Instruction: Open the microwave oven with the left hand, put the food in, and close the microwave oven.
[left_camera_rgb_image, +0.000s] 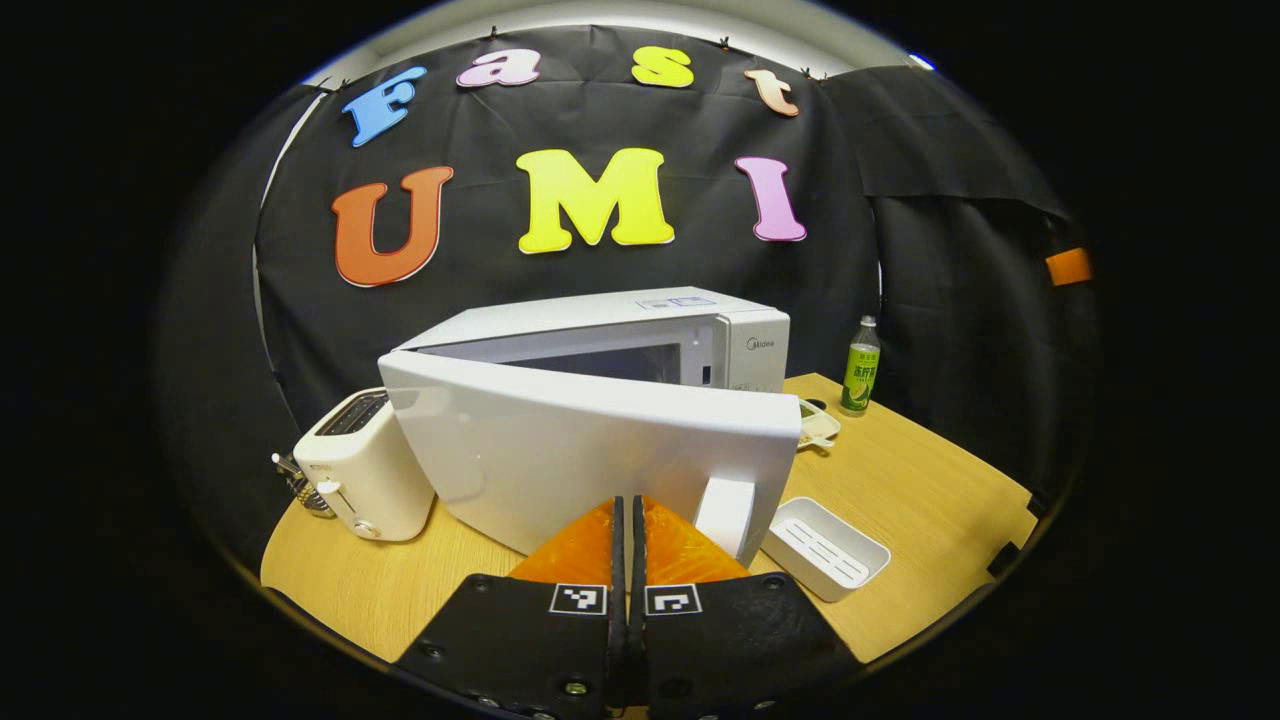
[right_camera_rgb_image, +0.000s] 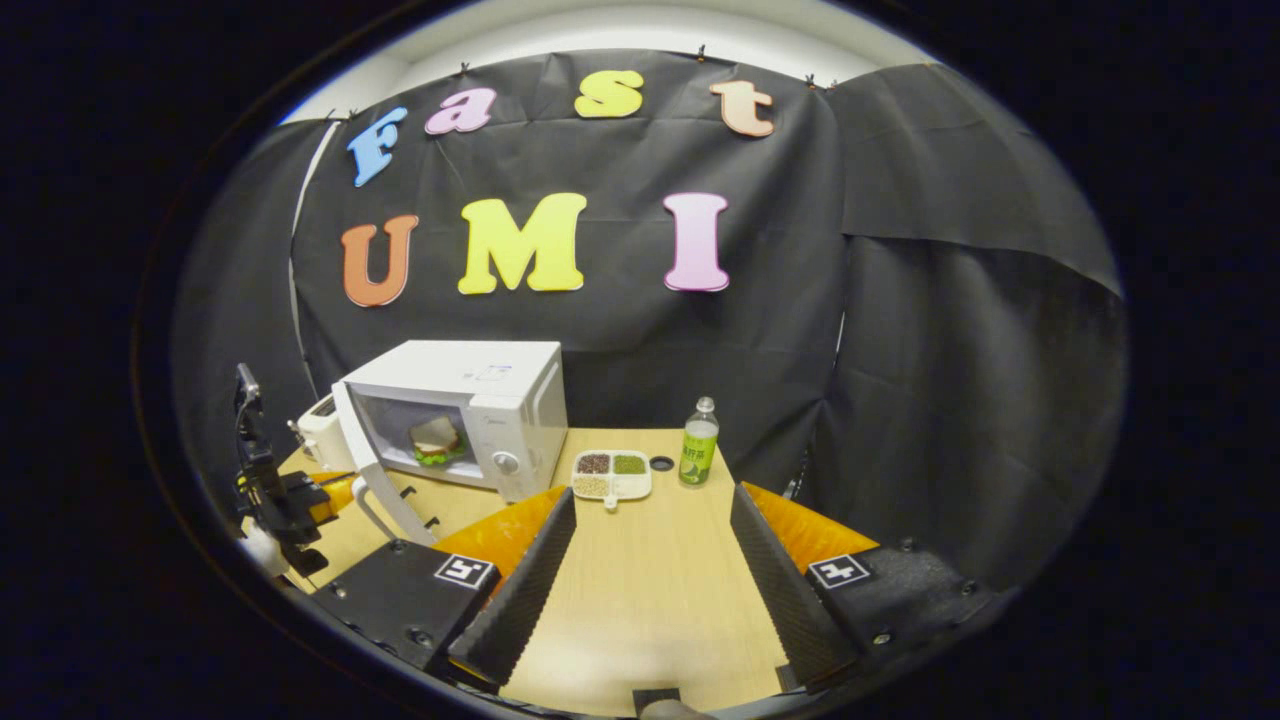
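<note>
Closest to the lens in the left gripper view, the left gripper (left_camera_rgb_image: 630, 520) has its two fingers pressed flat together with nothing between them, their tips just in front of the microwave door (left_camera_rgb_image: 590, 450). That door stands partly swung out from the white microwave (left_camera_rgb_image: 610, 325), its handle (left_camera_rgb_image: 725, 512) just right of the fingertips. From the right gripper view, the right gripper (right_camera_rgb_image: 650, 540) is spread wide and empty above the wooden table (right_camera_rgb_image: 650, 590). Inside the oven cavity sits the sandwich (right_camera_rgb_image: 435, 440). A white toaster (left_camera_rgb_image: 360, 470) stands left of the door, a white tray (left_camera_rgb_image: 825, 548) right of it. Near the microwave's right side lie a divided dish (right_camera_rgb_image: 610, 473) and a green bottle (right_camera_rgb_image: 699, 443).
</note>
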